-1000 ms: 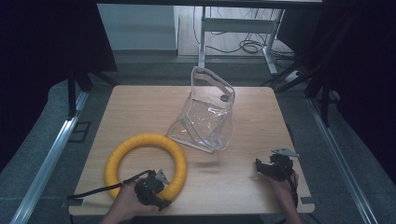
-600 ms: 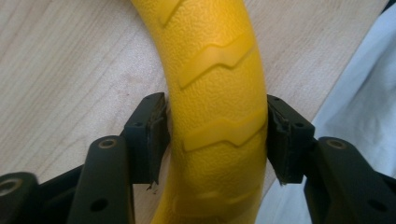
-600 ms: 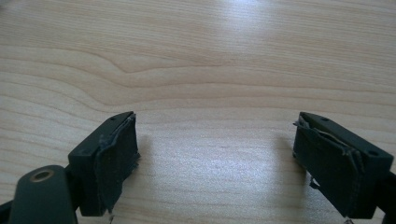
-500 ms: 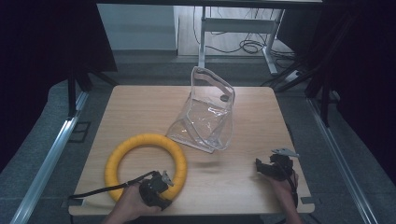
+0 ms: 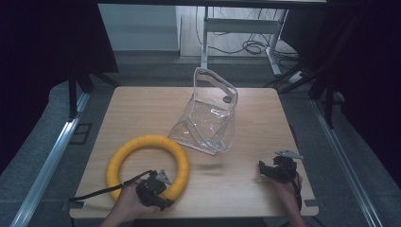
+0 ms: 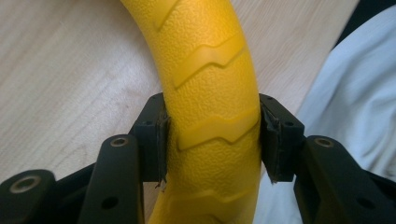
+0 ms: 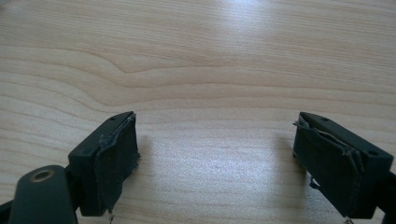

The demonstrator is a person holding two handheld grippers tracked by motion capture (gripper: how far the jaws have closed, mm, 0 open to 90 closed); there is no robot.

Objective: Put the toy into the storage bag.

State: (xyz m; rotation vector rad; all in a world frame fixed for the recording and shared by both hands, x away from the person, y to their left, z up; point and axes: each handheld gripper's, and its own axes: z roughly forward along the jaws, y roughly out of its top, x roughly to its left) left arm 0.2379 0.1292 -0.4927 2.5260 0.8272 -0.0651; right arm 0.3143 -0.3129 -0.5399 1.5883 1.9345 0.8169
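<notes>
Item: light wooden rectangular desk (image 5: 142,109), taken as the landmark.

Item: yellow textured foam ring (image 5: 147,166) with raised zigzag ribs, lying flat on the desk's near-left part. In the left gripper view its tube (image 6: 212,116) ran up between the two black jaws, both pads pressed against its sides.

Item: left tool (image 5: 152,188), held in a hand at the desk's near edge, clenched on the ring's near arc; a black cable trailed from it toward the desk's left corner. A pale blue-white fabric (image 6: 345,107) showed beyond the desk edge in the left gripper view.

Item: clear plastic pouch (image 5: 210,118) with a carrying strap, standing slumped at the desk's centre, just beside the ring's far-right side; whether the two touched could not be told.

Item: right tool (image 5: 276,170), held in a hand at the desk's near-right part, well apart from the pouch. Its jaws (image 7: 219,163) stood wide apart, released, with bare wood between them.
</notes>
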